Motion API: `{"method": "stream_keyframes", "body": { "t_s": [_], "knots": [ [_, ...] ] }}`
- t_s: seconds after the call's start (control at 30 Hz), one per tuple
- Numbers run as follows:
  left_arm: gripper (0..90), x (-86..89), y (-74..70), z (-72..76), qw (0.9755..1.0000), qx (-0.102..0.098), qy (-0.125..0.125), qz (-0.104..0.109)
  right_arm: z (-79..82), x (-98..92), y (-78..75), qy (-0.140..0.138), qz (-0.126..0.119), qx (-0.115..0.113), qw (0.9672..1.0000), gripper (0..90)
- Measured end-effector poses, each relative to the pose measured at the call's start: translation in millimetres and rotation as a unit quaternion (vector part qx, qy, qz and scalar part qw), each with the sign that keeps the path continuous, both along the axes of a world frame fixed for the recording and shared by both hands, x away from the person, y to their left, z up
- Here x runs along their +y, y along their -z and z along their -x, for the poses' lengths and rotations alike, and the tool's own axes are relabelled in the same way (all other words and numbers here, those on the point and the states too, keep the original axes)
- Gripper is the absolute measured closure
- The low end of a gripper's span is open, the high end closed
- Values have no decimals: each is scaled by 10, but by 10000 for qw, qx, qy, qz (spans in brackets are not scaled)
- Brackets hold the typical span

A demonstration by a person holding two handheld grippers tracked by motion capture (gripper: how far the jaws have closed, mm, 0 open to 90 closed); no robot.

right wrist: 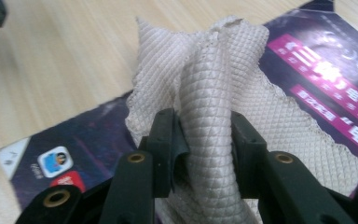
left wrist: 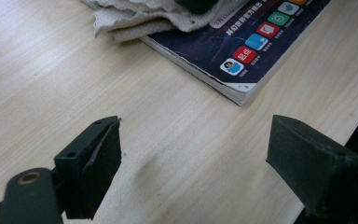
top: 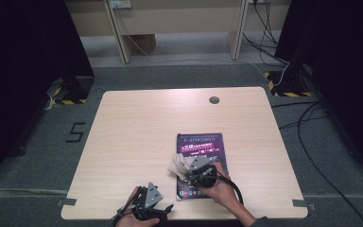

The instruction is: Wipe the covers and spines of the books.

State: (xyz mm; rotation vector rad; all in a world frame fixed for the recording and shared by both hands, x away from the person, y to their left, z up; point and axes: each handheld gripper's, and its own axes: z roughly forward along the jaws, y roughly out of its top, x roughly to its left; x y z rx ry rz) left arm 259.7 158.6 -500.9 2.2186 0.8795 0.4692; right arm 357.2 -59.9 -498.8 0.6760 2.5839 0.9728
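Both our grippers work: right gripper (right wrist: 200, 144) jaws pinch the cloth (right wrist: 205, 93) over the magazine (top: 208, 142); left gripper (left wrist: 193, 163), at seven o'clock, gapes empty above the tabletop (top: 137, 127).

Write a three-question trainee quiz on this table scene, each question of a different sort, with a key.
1. True or false: the right claw is shut on the beige waffle-textured cloth.
2. What does the cloth lie on? A) the bare light wooden table B) the dark purple glossy magazine C) the grey floor
3. Fill the gap: the left claw hangs with its jaws ____ and nothing between them.

Key: 1 true; 2 B; 3 open.
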Motion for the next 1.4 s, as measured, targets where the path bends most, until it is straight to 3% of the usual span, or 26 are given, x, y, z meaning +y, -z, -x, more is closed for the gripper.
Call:
{"method": "stream_keyframes", "body": {
  "t_s": [0.17, 0.5, 0.83, 1.13, 1.23, 1.33, 1.4],
  "knots": [
    [171, 0, 1, 4, 10000, -10, 1, -8, 50, 26, 1, -89, 24, -21, 10000, 663],
    [171, 8, 2, 16, 10000, -5, 26, -39, -18, -57, -9, -48, -4, 65, 10000, 647],
    [171, 7, 10, 17, 10000, 24, 18, -54, -219, -528, -36, 634, 102, 62, 9979, 647],
    [171, 7, 17, 6, 10000, 41, 20, -51, -433, -1101, -39, 1530, -11, 127, 9881, 642],
    [171, 8, 16, 8, 10000, 39, 22, -50, -432, -1133, -32, 1570, -60, 124, 9875, 657],
    [171, 7, 19, 2, 10000, 46, 3, -43, -394, -1070, -41, 1515, 175, -86, 9883, 671],
    [171, 12, 18, 4, 10000, 50, 12, -58, -366, -1028, -46, 1464, 248, -112, 9888, 673]
  ]
}}
